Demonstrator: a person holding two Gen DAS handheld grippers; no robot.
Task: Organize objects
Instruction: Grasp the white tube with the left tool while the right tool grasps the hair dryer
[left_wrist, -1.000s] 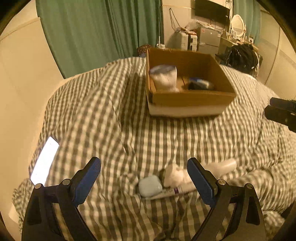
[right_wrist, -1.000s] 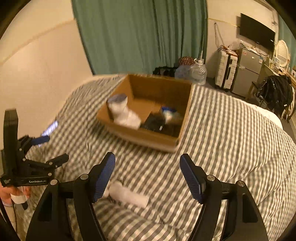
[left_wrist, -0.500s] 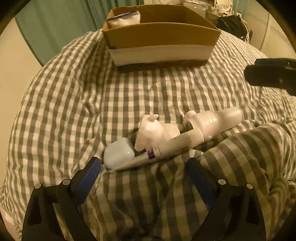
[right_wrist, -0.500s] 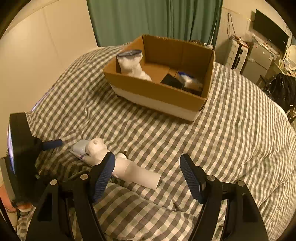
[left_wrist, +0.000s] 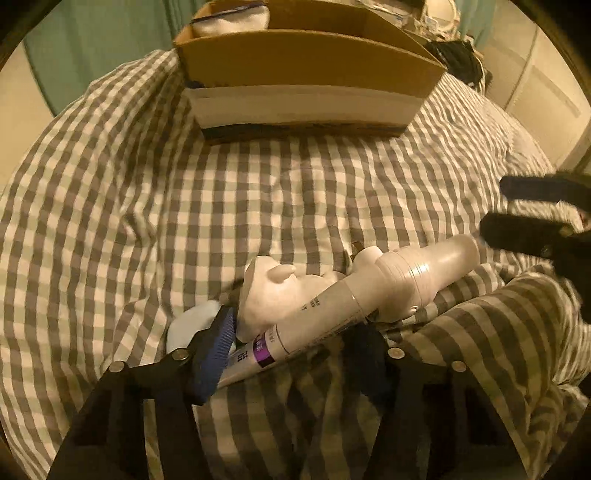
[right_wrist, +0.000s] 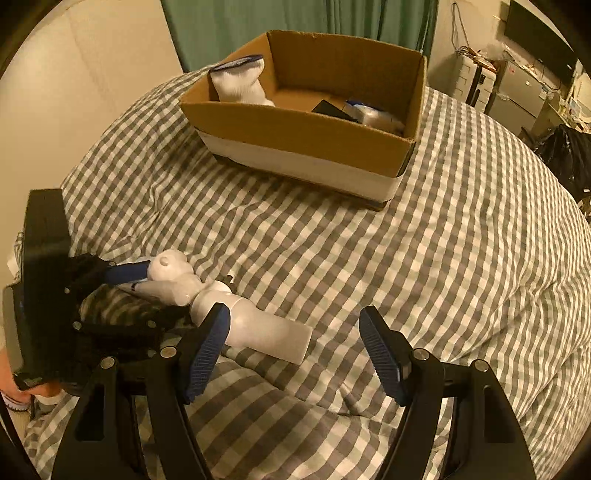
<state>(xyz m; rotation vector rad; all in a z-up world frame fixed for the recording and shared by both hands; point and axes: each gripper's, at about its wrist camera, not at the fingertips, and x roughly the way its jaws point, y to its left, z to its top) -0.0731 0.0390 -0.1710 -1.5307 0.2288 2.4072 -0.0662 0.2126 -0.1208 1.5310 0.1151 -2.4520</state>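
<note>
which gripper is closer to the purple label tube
Left. The left gripper has its fingers around the tube; the right gripper hangs open beside the white bottle.

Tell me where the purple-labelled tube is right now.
In the left wrist view, the tube lies low on the checked duvet between the left gripper fingers, against the white figurine and white bottle.

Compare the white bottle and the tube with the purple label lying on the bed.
The white bottle is fat and contoured; the tube is slim and straight. The bottle looks plain, the tube carries a purple label and print. The tube lies between the left hand-held gripper fingers; the bottle lies beyond them. Both are pale and lie touching on the checked duvet.
</note>
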